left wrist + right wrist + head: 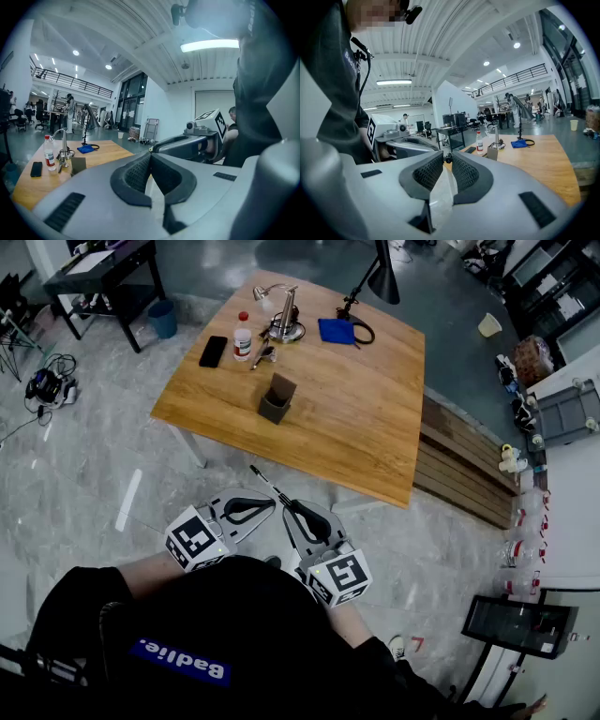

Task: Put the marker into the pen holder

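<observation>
The dark pen holder point(275, 399) stands upright near the middle of the wooden table point(375, 427); it also shows in the left gripper view point(78, 165) and the right gripper view point(492, 151). My right gripper point(294, 510) is held low in front of the table's near edge, shut on a thin black marker point(270, 487) that sticks out toward the table. In the right gripper view the marker's end point(448, 155) shows at the jaw tips. My left gripper point(270, 504) is beside it, shut with nothing between its jaws point(150, 157).
On the table's far side lie a black phone point(213, 351), a white bottle point(243, 337), a metal lamp base point(284, 326) and a blue cloth point(336, 331). A black lamp head point(384, 279) hangs over the far edge. A wooden bench point(459, 470) stands right of the table.
</observation>
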